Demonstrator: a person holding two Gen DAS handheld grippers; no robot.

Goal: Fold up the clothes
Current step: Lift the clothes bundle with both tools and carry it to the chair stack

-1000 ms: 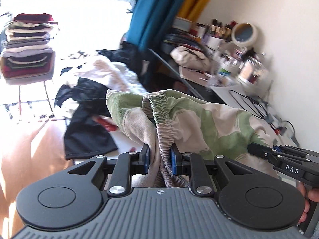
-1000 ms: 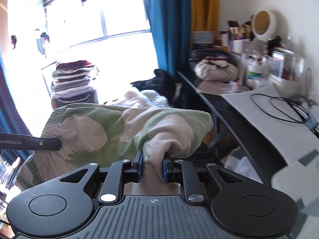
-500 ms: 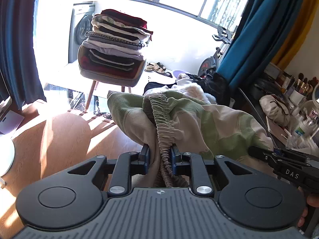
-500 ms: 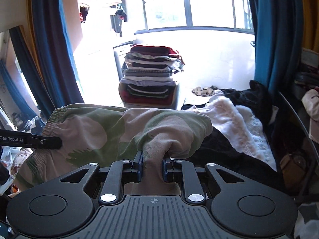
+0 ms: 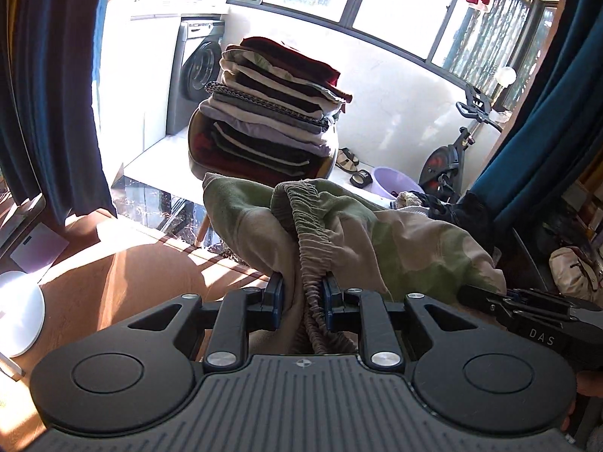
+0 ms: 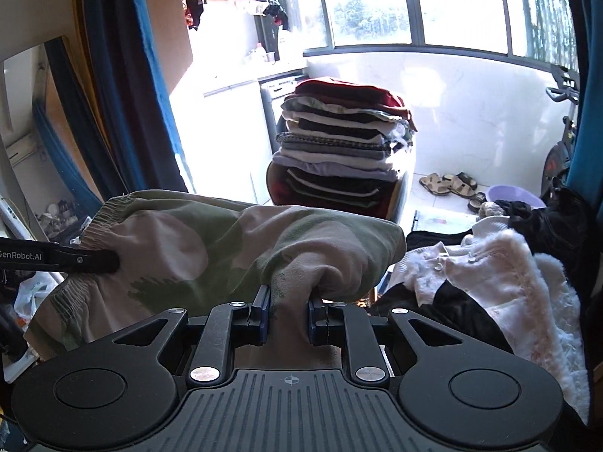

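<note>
A folded green-and-beige camouflage garment [image 5: 395,248] with an elastic waistband hangs in the air between both grippers. My left gripper [image 5: 301,297] is shut on its gathered waistband end. My right gripper [image 6: 288,314] is shut on the other folded end of the same garment [image 6: 226,248]. In the left wrist view the right gripper's fingers [image 5: 486,295] show at the right; in the right wrist view the left gripper's fingers [image 6: 94,260] show at the left. Ahead stands a chair [image 5: 199,150] with a tall stack of folded clothes [image 5: 271,113], which shows in the right wrist view as the stack [image 6: 339,143].
A heap of unfolded white and black clothes [image 6: 490,271] lies at the right. A washing machine [image 5: 196,75] stands behind the chair, with sandals [image 6: 448,184], a purple basin [image 5: 395,184] and an exercise bike [image 5: 456,150] on the balcony floor. Dark curtains [image 5: 49,113] flank the opening.
Both grippers swung left with the garment held between them, away from the cluttered desk. The chair with the stack now sits centred ahead and closer. The grips are unchanged.
</note>
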